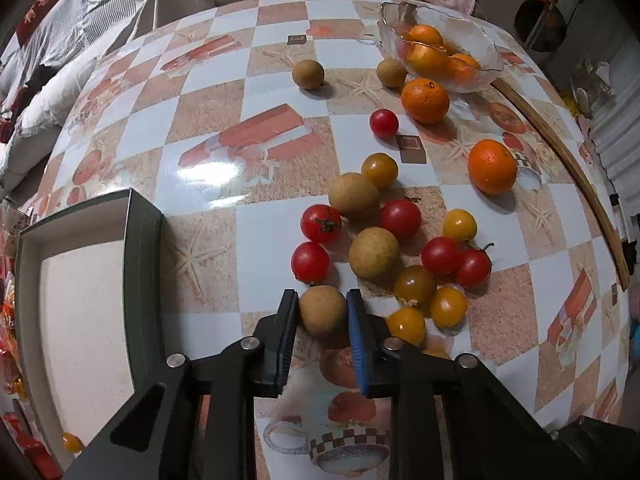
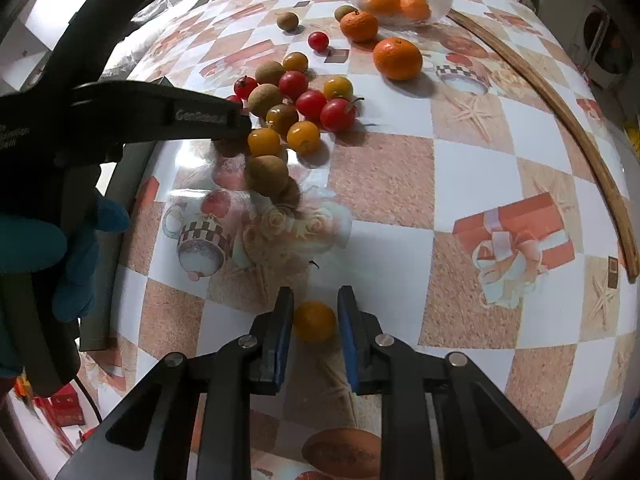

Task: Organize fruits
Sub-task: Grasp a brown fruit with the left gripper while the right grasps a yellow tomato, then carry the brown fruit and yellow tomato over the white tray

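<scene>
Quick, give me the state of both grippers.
Left gripper: shut on a brown longan.
Right gripper: around a yellow tomato; a gap shows at one finger, so grip cannot be told.

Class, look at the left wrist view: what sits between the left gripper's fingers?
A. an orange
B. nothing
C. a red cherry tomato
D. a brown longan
D: the left gripper has its two fingers pressed against either side of a round brown longan.
</scene>
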{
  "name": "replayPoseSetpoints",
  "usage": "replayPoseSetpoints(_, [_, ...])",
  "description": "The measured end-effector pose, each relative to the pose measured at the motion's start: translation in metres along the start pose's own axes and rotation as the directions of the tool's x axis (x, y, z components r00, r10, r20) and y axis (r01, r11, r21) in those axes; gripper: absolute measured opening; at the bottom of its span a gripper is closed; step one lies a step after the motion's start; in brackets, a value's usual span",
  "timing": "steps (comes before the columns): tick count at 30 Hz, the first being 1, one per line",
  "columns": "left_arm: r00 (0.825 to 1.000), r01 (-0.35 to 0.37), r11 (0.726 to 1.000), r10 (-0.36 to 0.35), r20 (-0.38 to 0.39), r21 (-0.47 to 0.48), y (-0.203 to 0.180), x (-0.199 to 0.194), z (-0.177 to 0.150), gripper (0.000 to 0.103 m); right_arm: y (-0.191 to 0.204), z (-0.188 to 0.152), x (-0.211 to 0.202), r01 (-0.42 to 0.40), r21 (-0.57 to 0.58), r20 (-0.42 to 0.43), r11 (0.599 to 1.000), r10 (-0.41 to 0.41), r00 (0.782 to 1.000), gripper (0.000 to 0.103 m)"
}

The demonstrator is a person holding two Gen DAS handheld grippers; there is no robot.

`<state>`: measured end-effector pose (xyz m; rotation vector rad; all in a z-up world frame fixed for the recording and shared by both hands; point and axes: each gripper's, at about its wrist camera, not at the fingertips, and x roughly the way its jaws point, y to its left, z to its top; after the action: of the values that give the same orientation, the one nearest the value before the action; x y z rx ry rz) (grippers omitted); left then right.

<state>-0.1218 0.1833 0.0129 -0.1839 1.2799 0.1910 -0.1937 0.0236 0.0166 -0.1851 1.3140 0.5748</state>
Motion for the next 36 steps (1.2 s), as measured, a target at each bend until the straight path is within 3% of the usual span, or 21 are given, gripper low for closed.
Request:
replayPoseSetpoints(11, [0.997,0.081,0.996,-0.081,-0.008,-0.029,0.028,-0.029,-0.031,0.026,-0.016,0.009,-0.001,-0.06,0.089,-0.019,0.994,0.062,0.998,0.025])
replayPoseSetpoints(28, [0.997,0.08,0.996,-0.079,0.026,-0.045,0.059,-0.07,-0.065,0.026,-0.014,0.007,-0.008,-0.055,0.084,-0.042,0.995,0.059,0.997,0.025])
replayPoseSetpoints(30, [0.996,0.081,0.996,-0.079,0.027,-0.048,0.061,-0.071,-0.068,0.026,-0.008,0.003,-0.011,-0.062,0.055,-0.037,0.997,0.064,0.997,0.033])
replayPoseSetpoints(32, [0.996,0.081,0.995,-0.08,0.028,-0.049,0.062,-0.072,-0.07,0.026,0.0,0.001,-0.012,-0.057,0.023,-0.034,0.998,0.058,0.998,0.05])
replayPoseSetpoints(36, [0.997,0.08,0.996,-0.079,0.025,-0.05,0.065,-0.075,-0.073,0.026,0.011,0.002,0.0,-0.018,-0.023,-0.052,1.0,0.017,0.998,0.05])
